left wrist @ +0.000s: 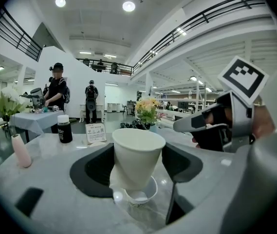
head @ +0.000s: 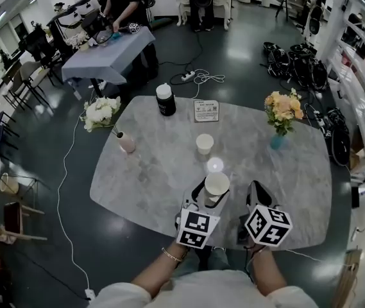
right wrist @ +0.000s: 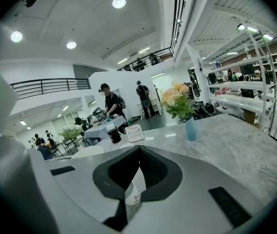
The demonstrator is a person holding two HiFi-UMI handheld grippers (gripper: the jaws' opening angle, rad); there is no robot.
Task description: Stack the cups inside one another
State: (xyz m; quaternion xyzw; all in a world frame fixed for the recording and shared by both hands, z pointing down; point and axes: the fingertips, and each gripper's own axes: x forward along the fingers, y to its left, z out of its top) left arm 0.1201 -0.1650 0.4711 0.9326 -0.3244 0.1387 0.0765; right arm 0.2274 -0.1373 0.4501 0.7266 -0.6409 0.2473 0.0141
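A grey marbled table stands in a wide hall with a dark glossy floor, where a person works at a cloth-covered table in the background. At the marbled table's far side are a black bottle with a white cap and a small printed card, but the writing on both is too small to read. A pink vase stands to the left and a blue vase of orange flowers to the right. The left gripper has its jaws spread wide and pressed against the sides of a white paper cup, which tilts slightly near the table's front edge. The rim of a lower cup shows just under its base. Another cup stands alone further back. The right gripper, just beside the left, has its jaws pressed together. A red-marked cup shows below them, its print illegible, and it is unclear whether they touch.
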